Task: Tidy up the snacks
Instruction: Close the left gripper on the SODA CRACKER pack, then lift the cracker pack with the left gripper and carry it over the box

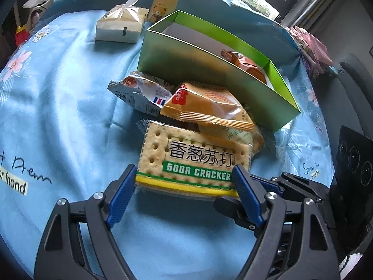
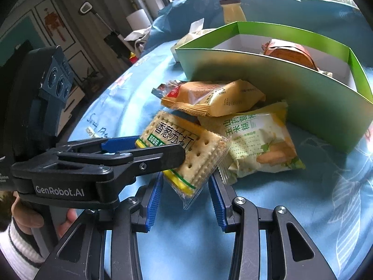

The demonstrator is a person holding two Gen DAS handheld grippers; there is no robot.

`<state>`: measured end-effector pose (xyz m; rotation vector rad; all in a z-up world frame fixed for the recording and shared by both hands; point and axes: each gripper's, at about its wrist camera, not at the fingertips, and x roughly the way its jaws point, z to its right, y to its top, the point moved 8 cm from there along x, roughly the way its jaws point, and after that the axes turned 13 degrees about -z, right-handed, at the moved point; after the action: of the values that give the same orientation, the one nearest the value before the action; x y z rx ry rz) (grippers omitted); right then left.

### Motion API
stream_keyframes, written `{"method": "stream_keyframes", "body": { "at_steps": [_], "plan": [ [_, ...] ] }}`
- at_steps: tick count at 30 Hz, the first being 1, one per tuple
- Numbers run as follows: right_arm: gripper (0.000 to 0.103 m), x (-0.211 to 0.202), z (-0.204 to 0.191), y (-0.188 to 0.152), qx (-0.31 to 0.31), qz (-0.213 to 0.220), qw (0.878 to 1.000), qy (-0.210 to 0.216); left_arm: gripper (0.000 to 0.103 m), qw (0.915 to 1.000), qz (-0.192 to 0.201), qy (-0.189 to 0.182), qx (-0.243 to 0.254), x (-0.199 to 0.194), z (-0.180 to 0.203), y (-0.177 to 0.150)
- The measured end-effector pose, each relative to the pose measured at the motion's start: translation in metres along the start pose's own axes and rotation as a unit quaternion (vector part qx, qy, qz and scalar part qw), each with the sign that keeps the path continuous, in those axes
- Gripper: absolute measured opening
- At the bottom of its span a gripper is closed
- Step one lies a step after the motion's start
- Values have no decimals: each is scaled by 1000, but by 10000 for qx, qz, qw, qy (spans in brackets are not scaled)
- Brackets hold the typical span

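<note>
Left gripper clamps soda cracker pack edges.

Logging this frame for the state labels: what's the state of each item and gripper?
Left gripper: shut on soda cracker pack.
Right gripper: open, straddling the pack's corner.
Soda cracker pack: sealed, gripped at its near end.
Green box: open-topped, one orange packet inside.
Bottle: upright, capped.
Tissue pack: open, a tissue sticking out.

Cracker packet between left gripper fingers (blue)
</note>
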<state>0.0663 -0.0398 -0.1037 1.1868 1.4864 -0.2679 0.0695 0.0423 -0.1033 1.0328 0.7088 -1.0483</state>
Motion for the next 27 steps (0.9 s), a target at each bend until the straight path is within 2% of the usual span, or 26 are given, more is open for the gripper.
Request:
{"method": "stream_keyframes", "body": {
  "at_steps": [27],
  "plan": [
    [42,-45,-3,-36,-59,157,9997,-149,81,9990,78,236,360,-21,53,-30]
  ]
}}
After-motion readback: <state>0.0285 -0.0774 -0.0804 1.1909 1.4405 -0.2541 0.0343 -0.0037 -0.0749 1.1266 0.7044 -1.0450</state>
